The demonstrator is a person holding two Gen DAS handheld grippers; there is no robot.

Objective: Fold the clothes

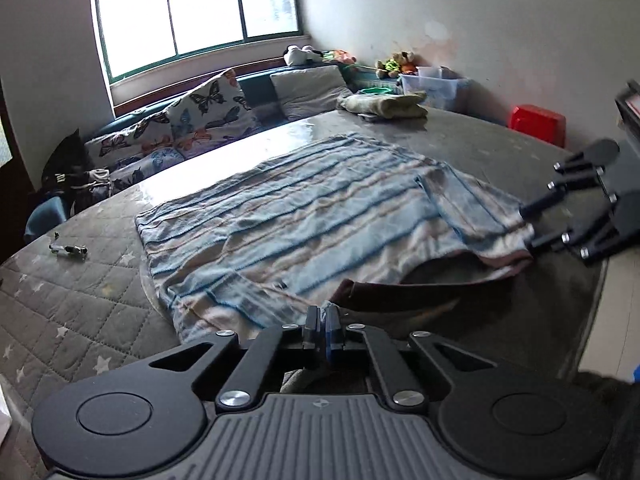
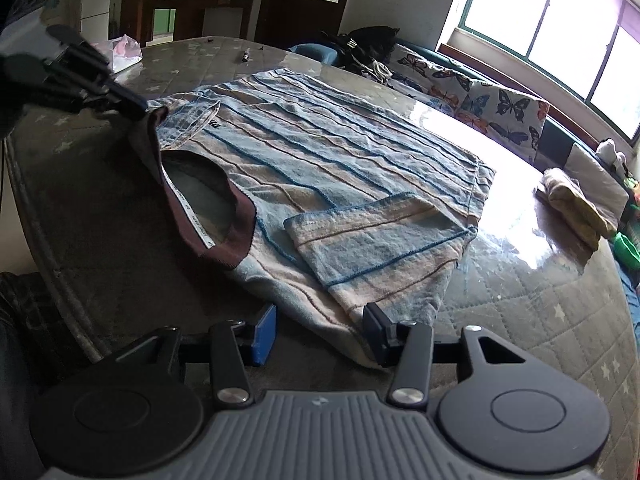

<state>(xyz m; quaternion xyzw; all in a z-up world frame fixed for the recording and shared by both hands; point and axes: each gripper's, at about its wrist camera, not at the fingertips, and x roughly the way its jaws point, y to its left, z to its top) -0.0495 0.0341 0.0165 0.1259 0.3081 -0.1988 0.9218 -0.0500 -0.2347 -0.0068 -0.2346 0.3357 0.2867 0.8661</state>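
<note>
A blue and beige striped sweater [image 1: 304, 208] with a dark maroon collar [image 1: 392, 284] lies flat on the mattress [image 1: 80, 300], both sleeves folded in over its body. My left gripper [image 1: 324, 320] is shut on the sweater's shoulder edge beside the collar. In the right wrist view the sweater [image 2: 340, 160] spreads ahead, and my right gripper [image 2: 320, 328] is open, its fingers either side of the other shoulder edge. The left gripper [image 2: 136, 108] shows there at the collar [image 2: 224, 240]. The right gripper [image 1: 528, 228] shows in the left wrist view at the sweater's right edge.
A folded olive garment [image 1: 384, 104] lies at the mattress's far end. Butterfly cushions [image 1: 208, 112] and a grey pillow [image 1: 308, 88] line the window side. A small tool [image 1: 68, 250] lies on the mattress at left. A red stool [image 1: 538, 124] and plastic bin [image 1: 432, 84] stand beyond.
</note>
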